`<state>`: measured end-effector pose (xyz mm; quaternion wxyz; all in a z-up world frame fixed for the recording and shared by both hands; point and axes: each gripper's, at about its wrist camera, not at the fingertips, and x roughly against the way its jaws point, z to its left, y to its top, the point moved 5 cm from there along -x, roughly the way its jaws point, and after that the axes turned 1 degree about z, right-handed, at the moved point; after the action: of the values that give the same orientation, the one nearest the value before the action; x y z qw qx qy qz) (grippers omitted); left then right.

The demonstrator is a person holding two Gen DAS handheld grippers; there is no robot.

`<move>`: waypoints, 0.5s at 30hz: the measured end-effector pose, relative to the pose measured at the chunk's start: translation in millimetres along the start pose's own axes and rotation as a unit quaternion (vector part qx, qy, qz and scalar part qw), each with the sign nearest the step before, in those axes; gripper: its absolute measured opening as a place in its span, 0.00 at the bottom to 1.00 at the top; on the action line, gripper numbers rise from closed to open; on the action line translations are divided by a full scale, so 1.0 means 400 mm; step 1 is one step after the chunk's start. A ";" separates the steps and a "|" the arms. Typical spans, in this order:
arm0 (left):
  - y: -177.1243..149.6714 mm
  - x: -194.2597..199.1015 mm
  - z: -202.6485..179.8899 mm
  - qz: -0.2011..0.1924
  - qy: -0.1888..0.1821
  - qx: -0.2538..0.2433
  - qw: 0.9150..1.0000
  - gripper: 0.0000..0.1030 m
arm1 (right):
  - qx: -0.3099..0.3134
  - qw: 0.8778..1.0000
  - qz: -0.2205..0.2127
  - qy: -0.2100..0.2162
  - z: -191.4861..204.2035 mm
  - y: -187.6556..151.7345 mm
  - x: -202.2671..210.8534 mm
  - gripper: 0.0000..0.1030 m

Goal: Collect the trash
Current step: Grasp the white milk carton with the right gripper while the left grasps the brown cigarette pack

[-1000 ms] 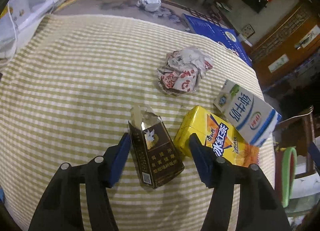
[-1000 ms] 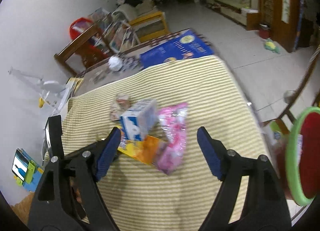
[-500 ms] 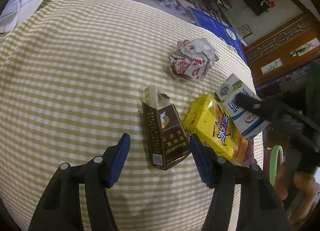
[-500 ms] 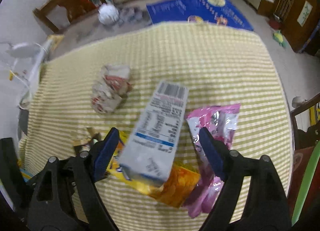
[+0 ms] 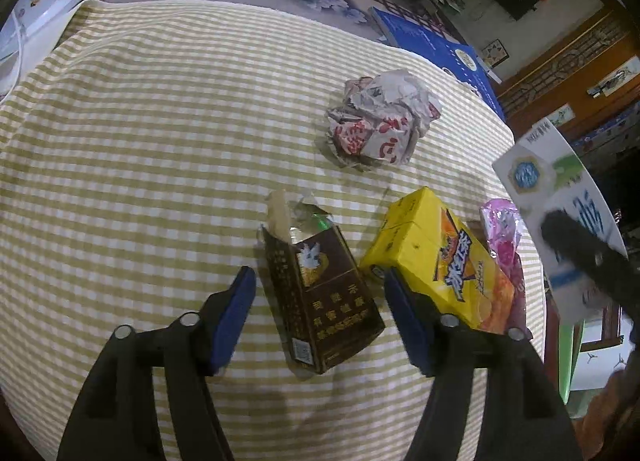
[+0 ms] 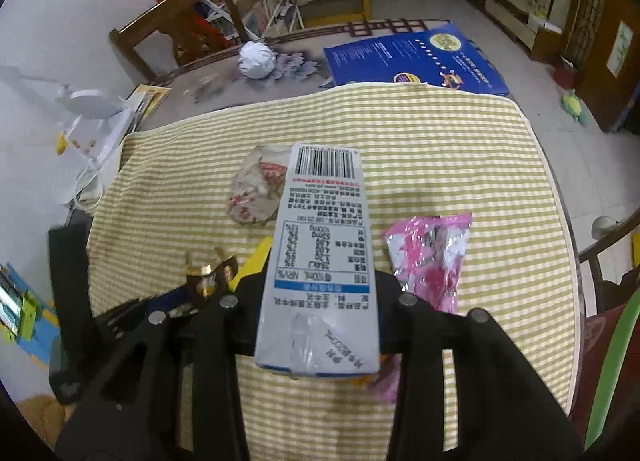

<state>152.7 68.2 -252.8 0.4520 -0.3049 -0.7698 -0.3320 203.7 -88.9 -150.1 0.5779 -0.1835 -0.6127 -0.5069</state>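
Note:
My right gripper (image 6: 320, 313) is shut on a white and blue milk carton (image 6: 324, 253) and holds it above the checked tablecloth; the carton also shows at the right of the left wrist view (image 5: 560, 197). My left gripper (image 5: 320, 317) is open, its fingers either side of a torn brown cigarette pack (image 5: 320, 293) lying on the cloth. A yellow drink carton (image 5: 436, 257) lies just right of the pack. A crumpled paper wrapper (image 5: 380, 121) lies farther back. A pink foil wrapper (image 6: 432, 257) lies to the right.
A blue booklet (image 6: 412, 57) and a white paper ball (image 6: 256, 59) lie on the bare tabletop beyond the cloth (image 6: 440, 133). A green-rimmed bin (image 6: 612, 361) stands off the table's right edge. A wooden chair (image 6: 176, 33) stands behind the table.
My right gripper has closed on the milk carton and lifted it off the cloth. My left gripper has stayed open around the cigarette pack.

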 end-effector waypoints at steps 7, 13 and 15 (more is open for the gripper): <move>-0.028 0.003 0.000 -0.013 0.021 -0.028 0.999 0.46 | -0.019 1.000 -0.002 0.001 -0.005 -0.060 0.034 0.36; -0.033 0.080 0.026 -0.035 0.009 -0.018 0.999 0.40 | -0.040 0.998 -0.042 0.007 -0.021 -0.082 0.119 0.36; -0.035 0.132 0.009 -0.058 0.006 -0.033 0.998 0.40 | -0.042 0.997 -0.059 0.007 -0.023 -0.083 0.151 0.36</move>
<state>118.7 71.7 -209.9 0.4266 -0.2722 -0.7721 -0.3844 165.9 -132.3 -111.4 0.5429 -0.1675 -0.5970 -0.5664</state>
